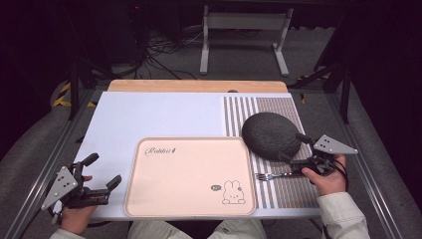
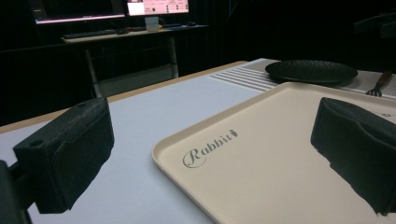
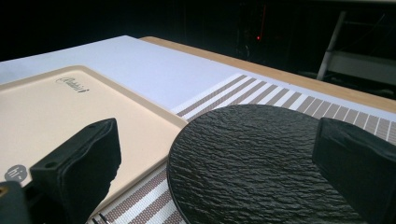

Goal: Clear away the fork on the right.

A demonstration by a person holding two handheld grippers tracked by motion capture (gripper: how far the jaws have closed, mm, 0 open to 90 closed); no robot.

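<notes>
Dark room, white-covered desk (image 1: 149,114). Right tool (image 1: 293,148) wide, straddling near rim of black plate (image 1: 271,135) on striped mat (image 1: 286,191), nothing gripped. Left tool (image 1: 104,170) wide, idle beside beige tray (image 1: 189,174). Reach step, probably; next: close on rim, lift toward tray.

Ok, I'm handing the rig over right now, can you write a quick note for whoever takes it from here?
Left claw: open, holding nothing, beside the beige tray's left edge.
Right claw: open, holding nothing, jaws standing either side of the black plate's near right rim.
Plate sits on the striped mat, right of the tray and touching its corner; fork lies on the mat just in front of the plate.
Done: nothing loaded; tray bare.
Left: probably grip the plate, then the fork.
</notes>
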